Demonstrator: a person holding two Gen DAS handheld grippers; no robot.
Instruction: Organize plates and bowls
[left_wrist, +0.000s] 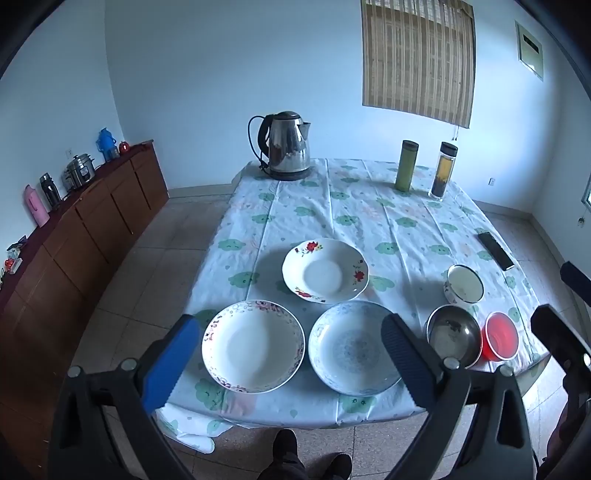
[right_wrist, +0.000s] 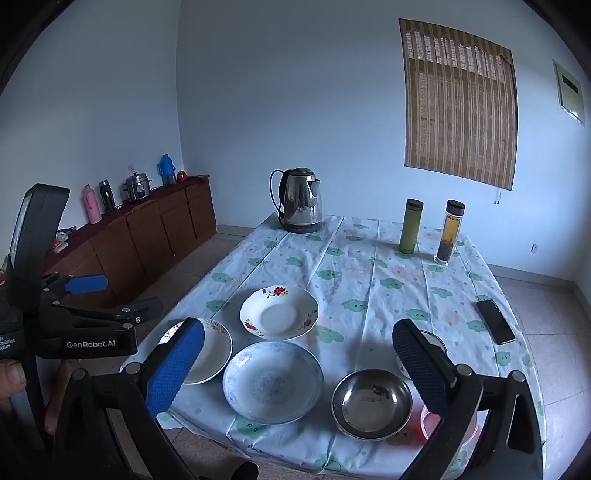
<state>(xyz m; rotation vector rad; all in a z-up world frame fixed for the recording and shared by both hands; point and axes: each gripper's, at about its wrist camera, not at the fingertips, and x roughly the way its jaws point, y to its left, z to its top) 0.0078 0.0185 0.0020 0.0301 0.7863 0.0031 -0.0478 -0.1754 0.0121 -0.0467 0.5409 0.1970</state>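
Note:
Three deep plates lie on the table's near end: one with a purple-patterned rim (left_wrist: 253, 346) (right_wrist: 212, 350) at the left, a blue-patterned one (left_wrist: 352, 347) (right_wrist: 272, 381) beside it, and a red-flowered one (left_wrist: 325, 270) (right_wrist: 279, 312) behind them. To the right stand a steel bowl (left_wrist: 455, 335) (right_wrist: 371, 403), a white bowl with a dark rim (left_wrist: 464, 284) (right_wrist: 436, 341) and a red plastic bowl (left_wrist: 501, 335) (right_wrist: 430, 424). My left gripper (left_wrist: 291, 363) hovers open above the two near plates, holding nothing. My right gripper (right_wrist: 299, 369) hangs open above the blue plate and steel bowl, empty.
A steel kettle (left_wrist: 286, 146) (right_wrist: 300, 201) stands at the table's far left; a green flask (left_wrist: 406, 165) and a clear bottle (left_wrist: 443, 170) stand at the far right. A dark phone (left_wrist: 496, 250) (right_wrist: 495, 321) lies near the right edge. A wooden sideboard (left_wrist: 92, 229) lines the left wall.

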